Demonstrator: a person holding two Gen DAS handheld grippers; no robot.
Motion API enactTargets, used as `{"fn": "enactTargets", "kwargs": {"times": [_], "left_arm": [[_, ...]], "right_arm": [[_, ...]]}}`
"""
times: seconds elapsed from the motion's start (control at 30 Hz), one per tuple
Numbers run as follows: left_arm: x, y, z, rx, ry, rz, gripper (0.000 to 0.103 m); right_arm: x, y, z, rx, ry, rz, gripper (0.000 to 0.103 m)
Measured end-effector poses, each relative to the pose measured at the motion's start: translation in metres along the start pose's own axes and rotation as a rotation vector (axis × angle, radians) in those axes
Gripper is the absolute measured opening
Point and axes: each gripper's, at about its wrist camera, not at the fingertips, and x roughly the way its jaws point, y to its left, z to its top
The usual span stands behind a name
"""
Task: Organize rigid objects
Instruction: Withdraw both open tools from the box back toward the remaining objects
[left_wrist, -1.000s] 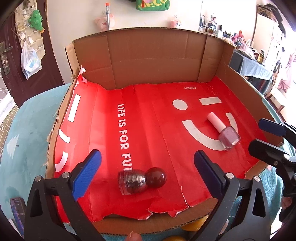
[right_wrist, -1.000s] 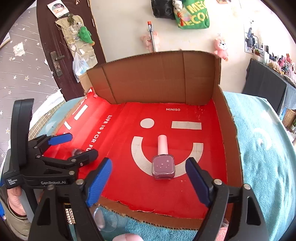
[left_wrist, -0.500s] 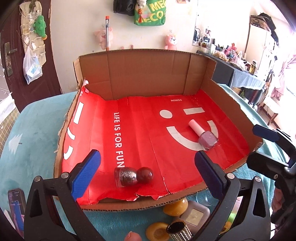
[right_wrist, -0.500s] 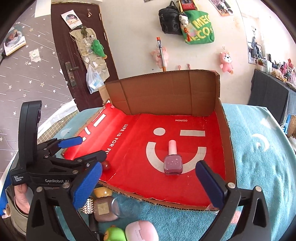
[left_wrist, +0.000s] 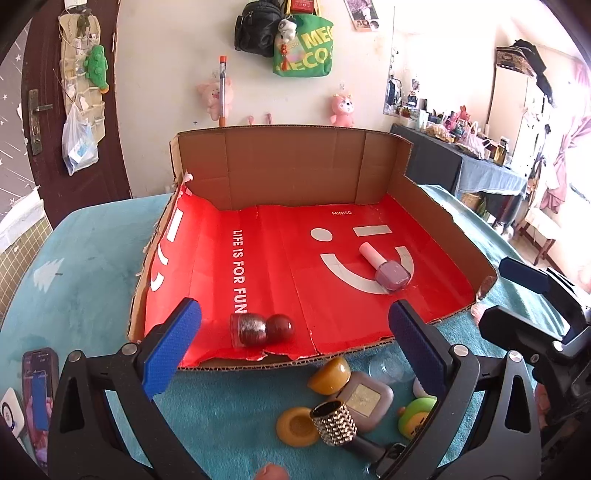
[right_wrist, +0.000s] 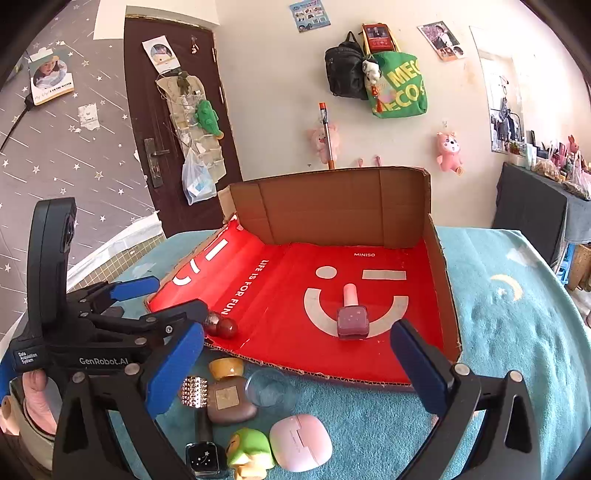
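In the left wrist view, the left gripper (left_wrist: 291, 339) hangs with its blue pads spread wide and nothing between them, just in front of the cardboard tray (left_wrist: 447, 218), whose floor is lined with red printed paper. Inside the tray lie 2 things already put away: a dark red bottle (left_wrist: 260, 328) on its side close to the tray's torn front edge, and a pink nail polish (left_wrist: 386, 267) on its side farther in toward the tray's right wall, both likely laid flat so they cannot tip over. Outside the tray, just in front of its front edge on the teal cloth (left_wrist: 92, 266), waits a heap of small items: a yellow lid (left_wrist: 329, 374), a grey compact (left_wrist: 364, 400), a studded cap (left_wrist: 334, 422) and a green toy (left_wrist: 415, 415); a phone (left_wrist: 38, 387) lies off to the tray's left. In the right wrist view, the right gripper (right_wrist: 295, 365) is also spread fully, its jaws having just been opening with nothing between them, and it sits in front of the tray above the same heap. Here a clear cup (right_wrist: 267, 387), a pink case (right_wrist: 300, 446) and a black bottle (right_wrist: 205, 456) also show in front of the tray. Both grippers look drawn back from the tray, probably to choose the next item from the heap.
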Motion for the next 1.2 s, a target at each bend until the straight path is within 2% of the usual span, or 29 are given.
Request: {"fn": "enactTargets", "kwargs": {"times": [0.33, 0.53, 0.9, 1.2], "left_arm": [[-0.016, -0.005, -0.019, 0.000, -0.031, 0.060, 0.103], [-0.018, -0.005, -0.026, -0.013, -0.018, 0.029, 0.103], [-0.032, -0.016, -0.044, 0.031, -0.040, 0.071, 0.103], [-0.032, -0.008, -0.061, -0.001, 0.002, 0.065, 0.103]], "right_arm": [[-0.008, 0.001, -0.021, 0.019, 0.002, -0.007, 0.103], [-0.012, 0.007, -0.033, -0.006, 0.002, -0.021, 0.103], [-0.013, 0.013, -0.049, -0.016, 0.020, -0.004, 0.103], [-0.013, 0.016, -0.058, -0.019, 0.032, -0.005, 0.103]]}}
